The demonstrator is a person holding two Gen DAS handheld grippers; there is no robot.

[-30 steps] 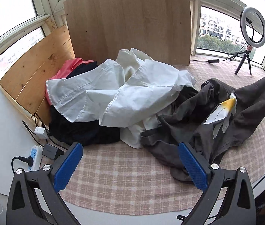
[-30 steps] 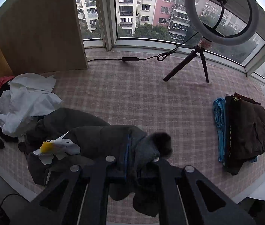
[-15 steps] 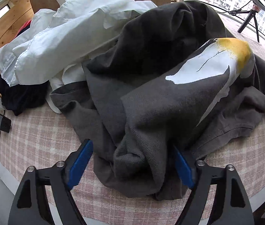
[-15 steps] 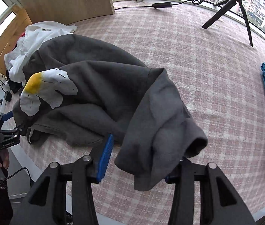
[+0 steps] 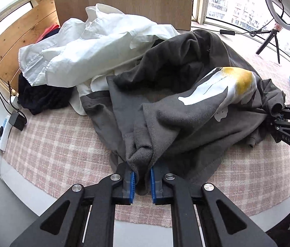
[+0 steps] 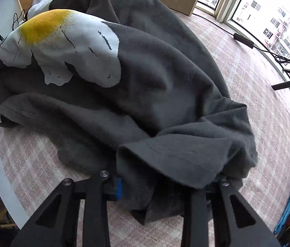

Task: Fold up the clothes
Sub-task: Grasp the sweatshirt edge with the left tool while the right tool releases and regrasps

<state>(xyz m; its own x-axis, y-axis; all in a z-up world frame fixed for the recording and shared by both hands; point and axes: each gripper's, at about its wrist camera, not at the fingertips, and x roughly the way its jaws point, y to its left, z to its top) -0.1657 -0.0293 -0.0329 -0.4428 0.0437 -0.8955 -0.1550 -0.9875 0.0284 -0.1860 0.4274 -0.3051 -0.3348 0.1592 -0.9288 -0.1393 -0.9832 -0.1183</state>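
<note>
On sweatshirt (image 5: 165, 123) hem, left claw (image 5: 141, 182) newly clamped.

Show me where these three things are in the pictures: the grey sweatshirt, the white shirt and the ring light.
grey sweatshirt (image 5: 165, 121): left wrist view, on the front panel below the flower print.
white shirt (image 5: 95, 47): left wrist view, on the crumpled middle.
ring light (image 5: 282, 6): left wrist view, on the ring's right rim.

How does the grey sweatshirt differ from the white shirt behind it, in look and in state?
The grey sweatshirt is dark, thick and carries a white-and-yellow flower print; the white shirt is thin and plain. The sweatshirt is gripped by the left gripper, while the shirt lies untouched on the pile. Both are crumpled and unfolded.
</note>
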